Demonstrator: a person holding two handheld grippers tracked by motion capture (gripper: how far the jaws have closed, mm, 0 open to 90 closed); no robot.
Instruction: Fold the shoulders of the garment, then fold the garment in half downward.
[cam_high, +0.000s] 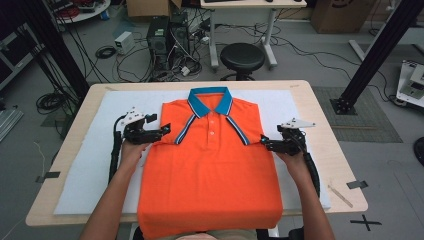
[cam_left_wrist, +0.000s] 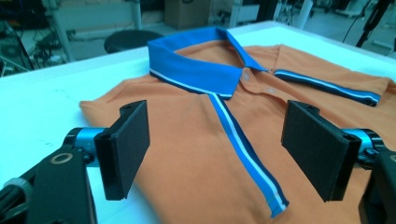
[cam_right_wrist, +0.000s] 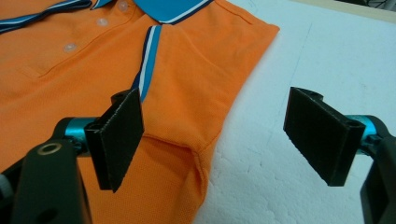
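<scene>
High view: orange short-sleeved polo shirt with a blue collar (cam_high: 210, 160) laid flat, front up, on a white foam mat (cam_high: 90, 160) over a pale wooden table (cam_high: 325, 130). Sleeves already tucked in, so side edges running straight down; hem hanging over the near table edge. Left gripper (cam_high: 162, 131) parked right at the shirt's left side fold, just under the shoulder. Right gripper (cam_high: 265, 143) mirrored at the right side fold. Both at about the same height on the body, pointing inward at the fabric.

Left gripper view: jaws wide apart, nothing between the pads, hovering low over the folded-in sleeve with its blue-and-white striped cuff (cam_left_wrist: 245, 154). Collar (cam_left_wrist: 196, 65) farther ahead.

Right gripper view: same story, jaws spread open and empty, straddling the shirt's edge where the sleeve fold makes a small pleat (cam_right_wrist: 196, 154), one pad over orange cloth, the other over bare mat.

Looks like mid-fold, sleeves done, lined up for the next grab. Probably calls for dropping both sets of jaws onto the side edges, pinching through all layers at once, then lifting evenly to bring the shoulders down or the sides in. Worth watching: grabbing only the top layer and undoing the sleeve tuck.
</scene>
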